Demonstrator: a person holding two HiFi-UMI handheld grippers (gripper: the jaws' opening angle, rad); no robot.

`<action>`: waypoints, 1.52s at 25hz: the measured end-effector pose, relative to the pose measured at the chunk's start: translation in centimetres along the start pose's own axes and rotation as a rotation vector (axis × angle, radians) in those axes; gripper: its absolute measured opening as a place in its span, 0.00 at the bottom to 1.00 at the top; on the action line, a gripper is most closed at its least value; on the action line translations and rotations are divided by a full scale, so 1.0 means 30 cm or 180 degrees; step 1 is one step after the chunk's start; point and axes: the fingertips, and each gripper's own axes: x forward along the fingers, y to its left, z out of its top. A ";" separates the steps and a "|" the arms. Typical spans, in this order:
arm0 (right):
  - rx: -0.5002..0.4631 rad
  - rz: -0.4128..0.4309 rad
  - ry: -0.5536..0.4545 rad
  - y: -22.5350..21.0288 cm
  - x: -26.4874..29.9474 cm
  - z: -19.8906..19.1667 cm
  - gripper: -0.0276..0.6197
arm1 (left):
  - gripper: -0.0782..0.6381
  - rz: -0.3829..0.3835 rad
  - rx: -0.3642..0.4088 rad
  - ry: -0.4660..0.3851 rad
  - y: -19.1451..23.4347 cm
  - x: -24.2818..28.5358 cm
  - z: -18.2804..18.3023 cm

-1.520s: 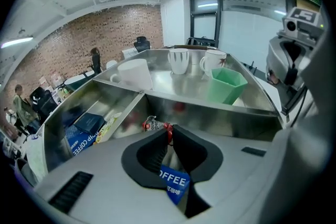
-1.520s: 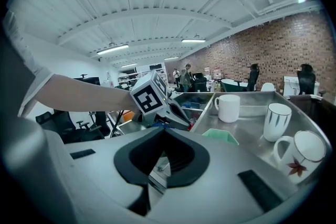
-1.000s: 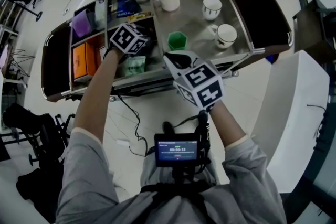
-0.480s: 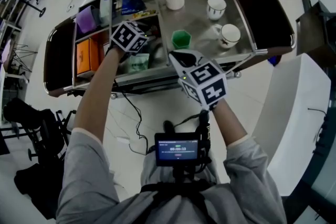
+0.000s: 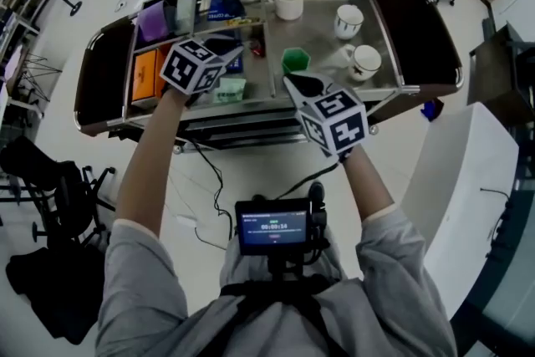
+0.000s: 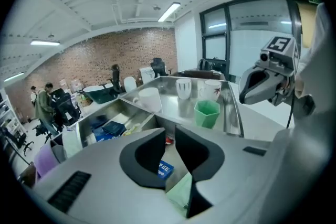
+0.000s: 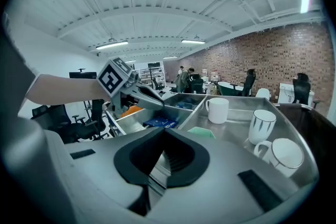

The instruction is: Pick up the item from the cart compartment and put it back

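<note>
My left claw (image 6: 170, 137) opened wide a moment ago and is now closing, with a narrow gap left and nothing between the pads. Just beneath it the pale green pouch (image 6: 181, 193) lies in the cart compartment (image 6: 127, 115), beside a blue packet (image 6: 164, 169). I judge it is put back. My right claw (image 7: 164, 136) is closed and empty.

My left gripper (image 6: 169, 136), jaws closing with nothing between the pads, covers most of the blue packet (image 6: 164, 168), cutting its print short, and part of the pale green packet (image 6: 180, 190); the green cup (image 7: 202, 131) barely shows over the right gripper (image 7: 164, 129); the far people (image 7: 185, 80) are too small for me to make out.
</note>
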 end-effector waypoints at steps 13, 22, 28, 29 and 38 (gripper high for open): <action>-0.0019 -0.0130 -0.0130 -0.027 -0.128 -0.003 0.06 | 0.12 0.0911 -0.0718 -0.1117 -0.079 -0.457 -0.018; 0.0133 -0.0282 -0.0245 -0.089 -0.215 -0.044 0.06 | 0.12 0.1319 -0.1193 -0.1361 -0.101 -0.630 -0.160; 0.0283 -0.0419 -0.0318 -0.131 -0.248 -0.084 0.06 | 0.12 0.1431 -0.1305 -0.1335 -0.100 -0.656 -0.231; 0.0293 -0.0434 -0.0323 -0.134 -0.252 -0.089 0.06 | 0.12 0.1435 -0.1314 -0.1327 -0.102 -0.655 -0.240; 0.0308 -0.0616 -0.0349 -0.156 -0.320 -0.114 0.05 | 0.12 0.1432 -0.1327 -0.1332 -0.151 -0.675 -0.252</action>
